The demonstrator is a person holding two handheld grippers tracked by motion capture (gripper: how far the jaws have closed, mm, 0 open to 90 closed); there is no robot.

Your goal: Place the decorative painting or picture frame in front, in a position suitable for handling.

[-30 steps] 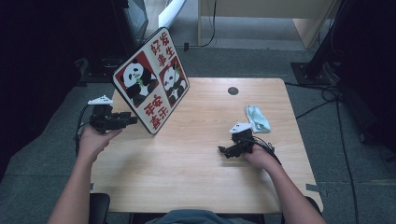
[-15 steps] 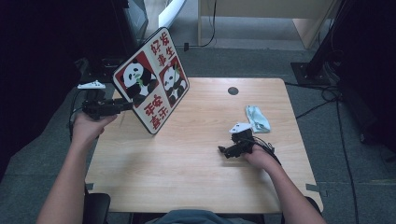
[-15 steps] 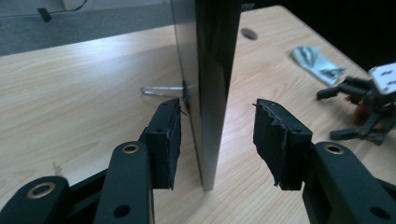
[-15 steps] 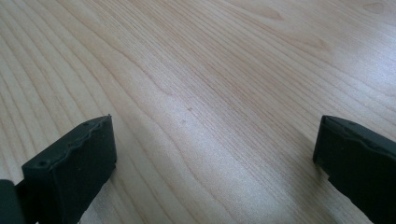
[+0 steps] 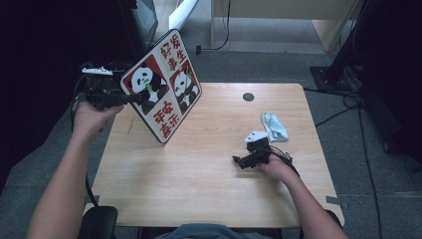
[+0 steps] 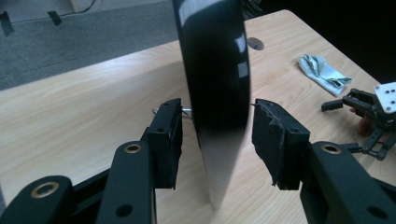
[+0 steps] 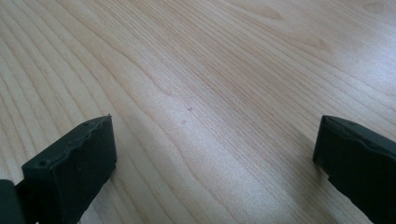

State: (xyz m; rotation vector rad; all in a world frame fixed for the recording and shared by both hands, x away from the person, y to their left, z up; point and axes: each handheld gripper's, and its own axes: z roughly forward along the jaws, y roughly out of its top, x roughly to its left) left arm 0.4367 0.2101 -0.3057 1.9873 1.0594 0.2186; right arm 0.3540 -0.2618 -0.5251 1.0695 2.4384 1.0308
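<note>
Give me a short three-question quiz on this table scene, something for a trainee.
1. True or false: the right hand-held gripper holds the pale cloth.
2. How many pandas are pictured on the sign board?
3. Which one straddles the sign board's edge: A the left hand-held gripper, B the right hand-held gripper, C neither?
Key: 1 false, its jaws stand open over bare table. 2 two. 3 A, its jaws have just been closing with the board between them.
</note>
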